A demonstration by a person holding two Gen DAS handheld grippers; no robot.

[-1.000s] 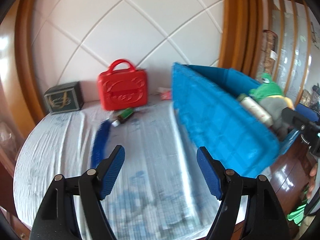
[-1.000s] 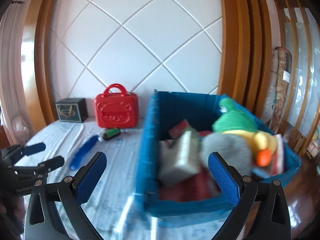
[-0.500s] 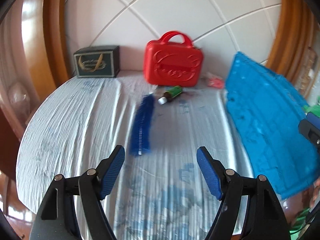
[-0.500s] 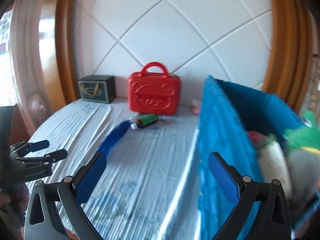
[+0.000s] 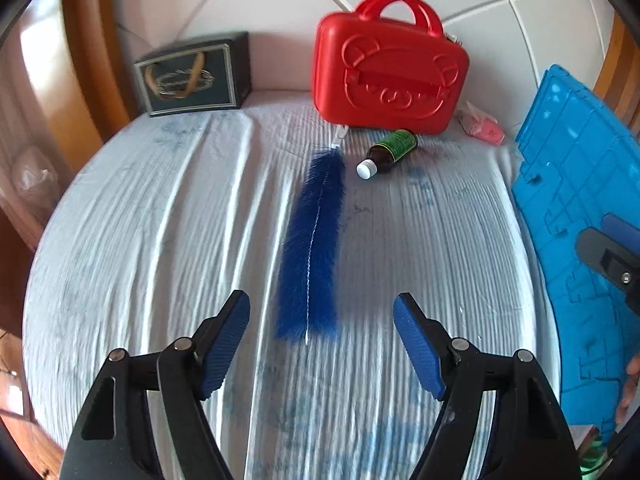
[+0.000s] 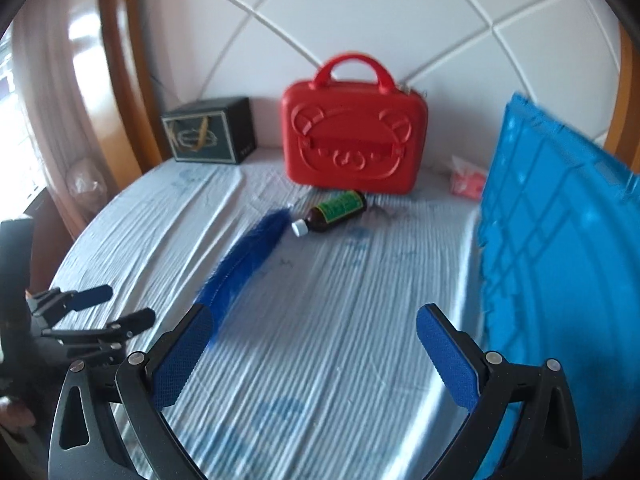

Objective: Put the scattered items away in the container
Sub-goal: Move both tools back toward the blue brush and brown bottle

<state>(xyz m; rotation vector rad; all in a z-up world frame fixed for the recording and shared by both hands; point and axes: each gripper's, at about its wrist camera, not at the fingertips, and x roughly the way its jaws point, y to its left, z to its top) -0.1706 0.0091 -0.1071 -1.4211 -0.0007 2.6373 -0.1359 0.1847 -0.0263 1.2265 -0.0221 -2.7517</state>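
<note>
A long blue bottle brush [image 5: 314, 248] lies on the white cloth, its near end just ahead of my open, empty left gripper [image 5: 322, 340]. It also shows in the right wrist view [image 6: 244, 258]. A brown bottle with a green label and white cap [image 5: 386, 154] lies beside the brush's far end; the right wrist view shows it too [image 6: 332, 213]. The blue crate [image 5: 580, 240] stands at the right [image 6: 560, 264]. My right gripper [image 6: 314, 354] is open and empty over the cloth. The left gripper [image 6: 100, 312] appears at the left of the right wrist view.
A red bear-face case [image 5: 390, 80] stands upright at the back against the padded wall. A dark box [image 5: 196, 76] sits at the back left. A pink packet [image 5: 482, 126] lies between the case and the crate. The table edge curves at the left.
Both views have swung left, away from the crate's inside and toward the cloth. My left gripper has come closer to the blue brush. Both grippers stay open.
</note>
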